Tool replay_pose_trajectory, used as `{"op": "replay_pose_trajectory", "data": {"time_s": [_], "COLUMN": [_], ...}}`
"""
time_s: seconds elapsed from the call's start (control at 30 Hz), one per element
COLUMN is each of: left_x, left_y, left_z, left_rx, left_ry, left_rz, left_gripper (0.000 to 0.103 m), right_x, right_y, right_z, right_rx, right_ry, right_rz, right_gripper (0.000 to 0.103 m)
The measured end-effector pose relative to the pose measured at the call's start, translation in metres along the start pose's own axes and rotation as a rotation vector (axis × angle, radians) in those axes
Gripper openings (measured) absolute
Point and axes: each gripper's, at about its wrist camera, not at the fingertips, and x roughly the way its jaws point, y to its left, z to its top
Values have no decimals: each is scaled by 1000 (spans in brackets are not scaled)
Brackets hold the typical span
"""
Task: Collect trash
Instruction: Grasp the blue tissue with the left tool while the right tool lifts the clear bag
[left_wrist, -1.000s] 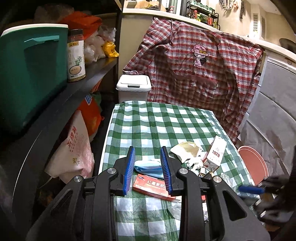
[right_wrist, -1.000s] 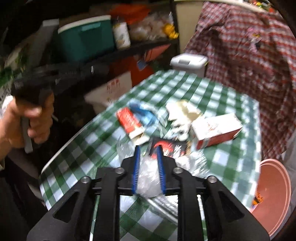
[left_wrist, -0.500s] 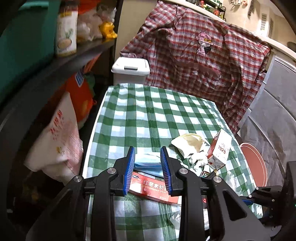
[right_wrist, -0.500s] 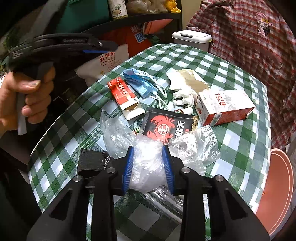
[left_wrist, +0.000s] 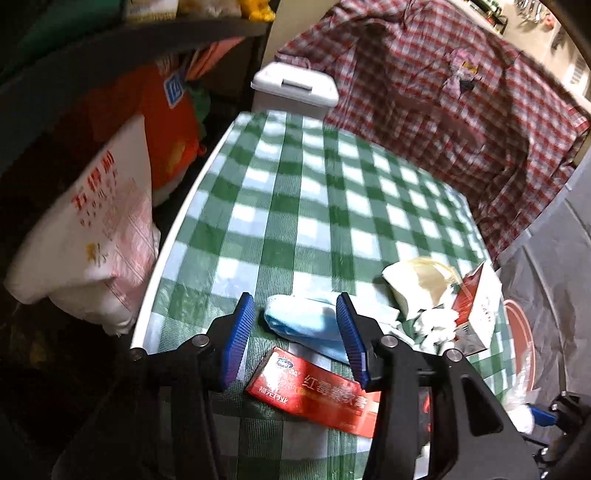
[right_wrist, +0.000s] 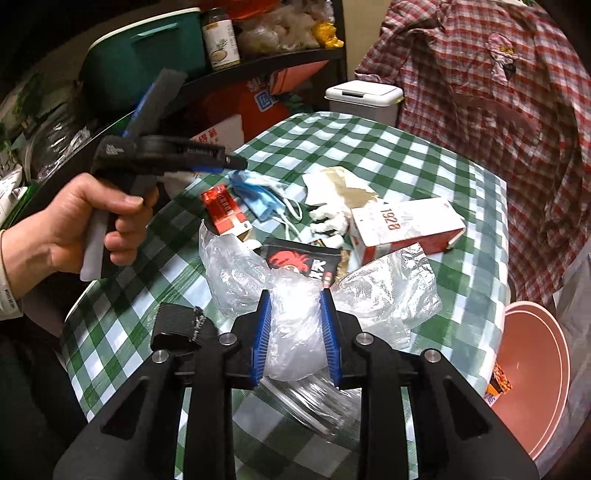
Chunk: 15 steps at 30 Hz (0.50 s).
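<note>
Trash lies on the green checked table (left_wrist: 295, 192). My left gripper (left_wrist: 293, 299) hovers just above a blue face mask (left_wrist: 303, 321), its jaws opening, the mask between the pads and not pressed. A red flat box (left_wrist: 317, 391) lies just in front of the mask. My right gripper (right_wrist: 295, 295) is closing and grips a clear plastic bag (right_wrist: 295, 325), which bulges between its pads. Beyond the bag lie a black crab-print wrapper (right_wrist: 303, 258), a red and white carton (right_wrist: 406, 225) and crumpled paper (right_wrist: 340, 188). A hand holds the left gripper (right_wrist: 218, 164) over the mask (right_wrist: 258, 195).
A white lidded bin (right_wrist: 364, 98) stands behind the table's far end. A plaid shirt (right_wrist: 480, 92) hangs at the right. A pink basin (right_wrist: 532, 369) sits low by the table's right edge. Shelves with bags and a teal box (right_wrist: 147, 55) crowd the left.
My left gripper has come down and forward over the mask and its jaws have spread. The right gripper keeps hold of the plastic bag and has barely moved.
</note>
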Motion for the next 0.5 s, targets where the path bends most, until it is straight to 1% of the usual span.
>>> {"op": "replay_pose_trajectory", "data": {"time_s": [0.1,0.27,0.3,0.43,0.5], "left_x": [11,16,16,13,9], "left_y": [-5,-8,-9,-16,-16], "left_z": [-3,-3,-3,-2,0], "left_rx": [24,37,41,79,86], "left_ry": [33,45,44,26,16], "left_rz": [7,9,11,41,44], "left_gripper": [47,46,45,33,32], "right_x": [-4,-12,-13,-20,-23], "right_y": [-6,-18,-20,-28,-31], "right_z": [-2,-2,-2,-1,-1], "right_rx": [9,28,32,49,57], "right_ry": [-6,-20,-24,-36,-45], "right_rz": [-6,-13,-15,-27,-35], "right_gripper": [27,27,27,27,27]}}
